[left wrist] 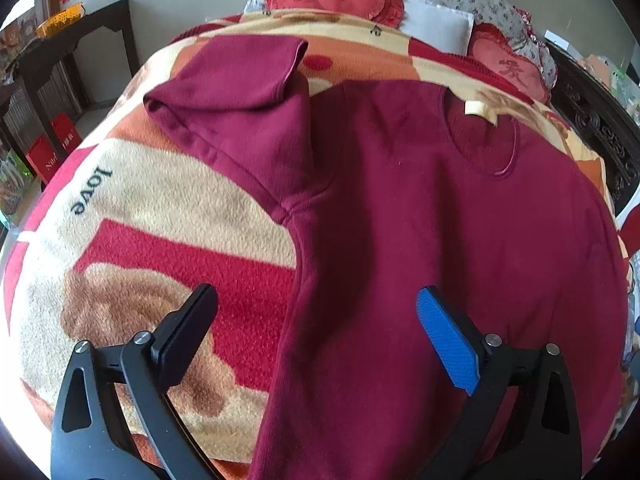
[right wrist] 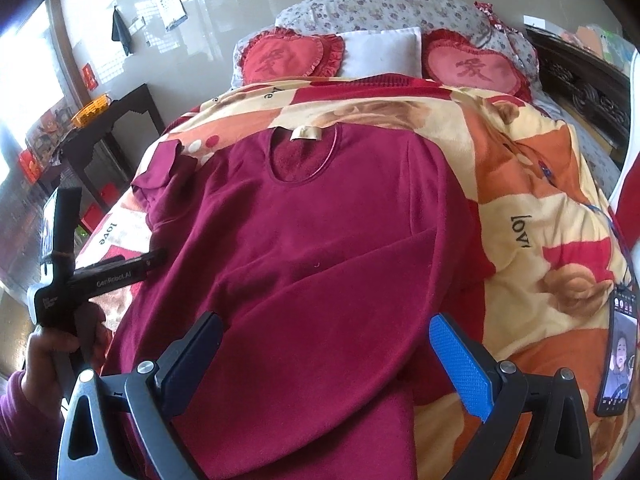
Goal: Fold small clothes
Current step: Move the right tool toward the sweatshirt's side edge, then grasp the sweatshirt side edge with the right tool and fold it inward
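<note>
A maroon long-sleeved top (left wrist: 420, 220) lies flat on a patterned blanket (left wrist: 152, 232), collar and cream label (left wrist: 478, 110) at the far end. Its left sleeve (left wrist: 236, 92) lies out to the side with the cuff doubled back. In the right wrist view the top (right wrist: 312, 248) has its right sleeve (right wrist: 360, 292) folded across the body. My left gripper (left wrist: 316, 308) is open and empty above the top's left side edge. My right gripper (right wrist: 326, 340) is open and empty above the lower part of the top. The left gripper also shows in the right wrist view (right wrist: 96, 276), held in a hand.
Two red heart-shaped cushions (right wrist: 288, 56) (right wrist: 476, 68) and a white pillow (right wrist: 384, 52) lie at the bed's head. A phone (right wrist: 618, 360) lies on the blanket at the right. A dark side table (right wrist: 108, 128) with a yellow basket (right wrist: 92, 108) stands left of the bed.
</note>
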Demonstrator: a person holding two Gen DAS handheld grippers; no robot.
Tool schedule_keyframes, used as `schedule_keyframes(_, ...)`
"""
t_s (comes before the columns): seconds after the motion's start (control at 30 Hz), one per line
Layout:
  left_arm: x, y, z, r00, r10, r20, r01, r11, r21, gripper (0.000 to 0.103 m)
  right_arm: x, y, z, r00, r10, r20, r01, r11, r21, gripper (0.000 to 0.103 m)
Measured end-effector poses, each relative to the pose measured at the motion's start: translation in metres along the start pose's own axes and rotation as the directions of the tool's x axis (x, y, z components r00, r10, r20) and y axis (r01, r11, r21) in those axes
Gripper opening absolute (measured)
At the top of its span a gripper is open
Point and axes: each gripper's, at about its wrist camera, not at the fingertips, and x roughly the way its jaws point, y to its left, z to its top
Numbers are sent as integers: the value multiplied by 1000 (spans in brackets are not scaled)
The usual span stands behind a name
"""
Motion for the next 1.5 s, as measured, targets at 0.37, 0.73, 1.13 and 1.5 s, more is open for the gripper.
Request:
schedule_keyframes(0.37,-8,21,1,1000,4,-14,-5,1000,-22,99,19,12,15,999,38,-18,-38,999,-15,103)
schedule_keyframes(0.73,-9,54,7,997,77,12,-76,995,-67,99,67,90,57,989,139,-45,-144,976,-160,94)
schedule_keyframes(1.13,0,80,16,996,90,6,-88,989,-114,99,121,146,102,981,183,-69,-193,961,-199,94)
schedule_keyframes(1.5,11,107,20,996,87,-9,-87,981,-171,99,174,188,146,969,228,-91,-242,948,-208,84)
